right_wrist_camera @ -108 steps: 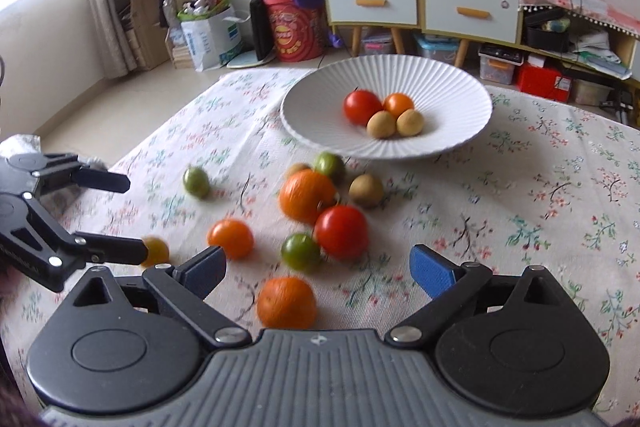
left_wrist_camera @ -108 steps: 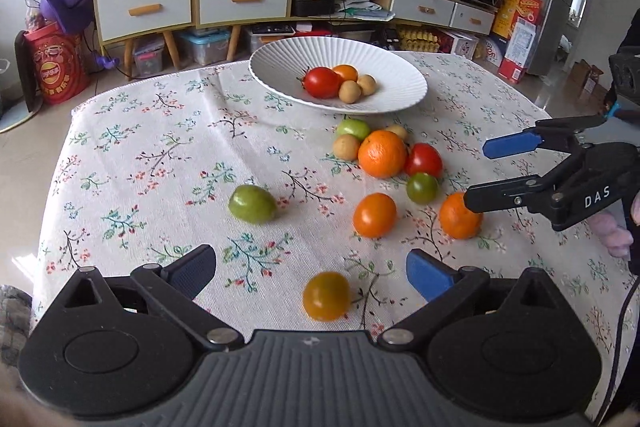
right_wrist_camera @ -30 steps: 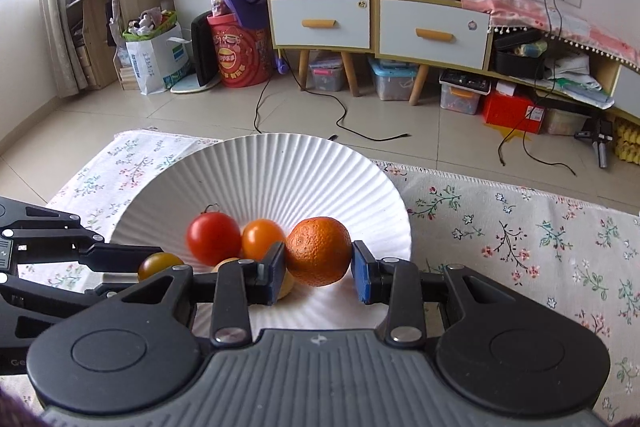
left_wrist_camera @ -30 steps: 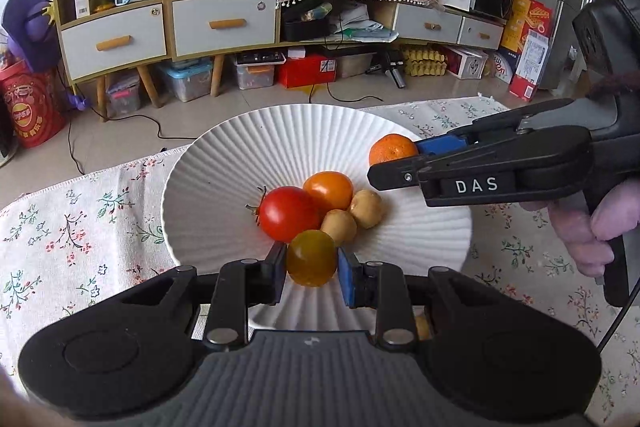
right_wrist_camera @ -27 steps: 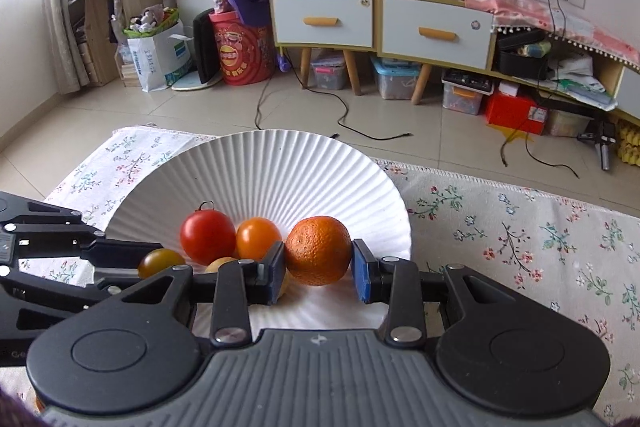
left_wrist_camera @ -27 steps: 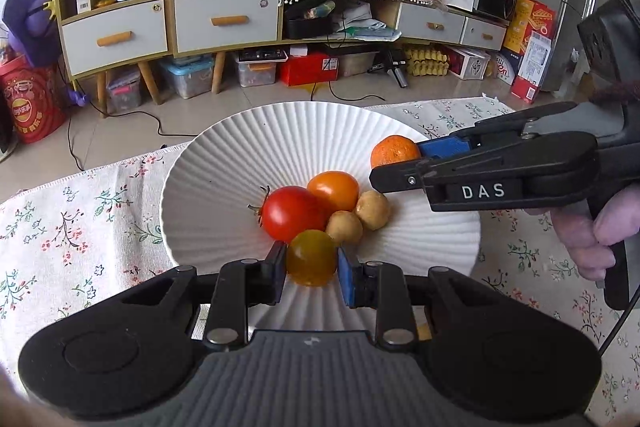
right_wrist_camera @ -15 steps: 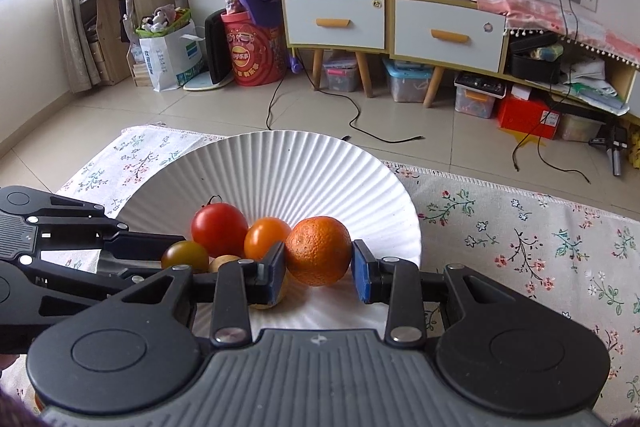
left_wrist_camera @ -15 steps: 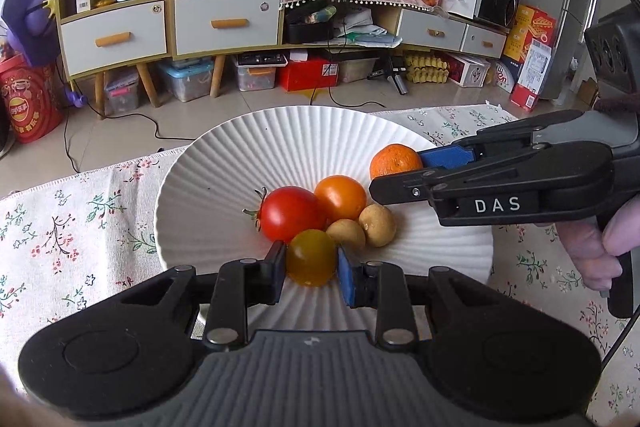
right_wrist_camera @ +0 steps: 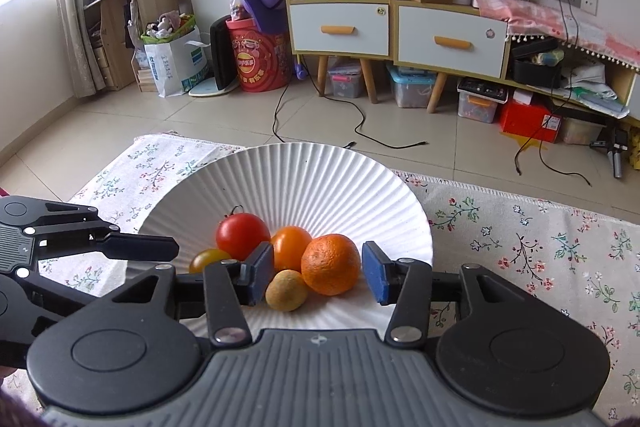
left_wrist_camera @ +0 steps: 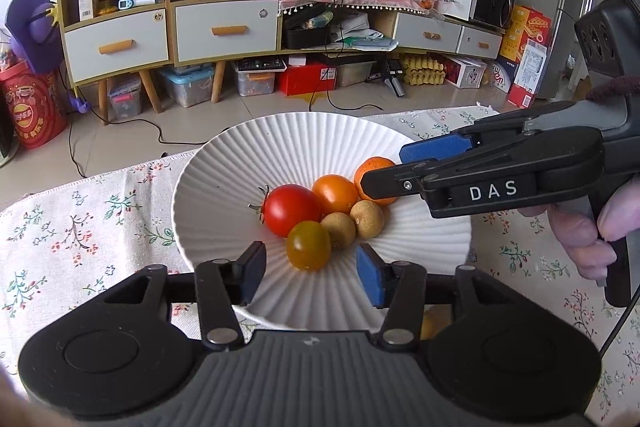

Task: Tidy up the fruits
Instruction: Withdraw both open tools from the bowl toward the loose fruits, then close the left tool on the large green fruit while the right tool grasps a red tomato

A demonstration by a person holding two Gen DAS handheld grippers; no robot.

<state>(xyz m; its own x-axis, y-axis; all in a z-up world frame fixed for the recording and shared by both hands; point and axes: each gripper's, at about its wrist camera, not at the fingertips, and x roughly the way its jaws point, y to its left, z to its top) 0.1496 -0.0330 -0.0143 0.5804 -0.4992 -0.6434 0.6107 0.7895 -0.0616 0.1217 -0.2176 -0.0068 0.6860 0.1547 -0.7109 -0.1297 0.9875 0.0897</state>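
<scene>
Blue-padded, the left claw (left_wrist_camera: 310, 273) is spread wide over the near rim of the white ribbed plate (left_wrist_camera: 224, 187), its pads clear on both sides of the yellow-green tomato (left_wrist_camera: 308, 245), which rests in the plate. At 12 o'clock of that tomato, touching it, lies the red tomato (left_wrist_camera: 292, 209); at 2 o'clock sit two small brown fruits (left_wrist_camera: 367, 219), and beyond them an orange tomato (left_wrist_camera: 334, 193). The right claw (right_wrist_camera: 318, 273) is likewise spread, its pads standing off either side of the mandarin (right_wrist_camera: 330, 264), which sits in the plate at the cluster's 3 o'clock edge. One brown fruit (right_wrist_camera: 286, 290) lies just at 8 o'clock of the mandarin. The plate stands on a floral cloth (left_wrist_camera: 80, 227) covering the desk.
</scene>
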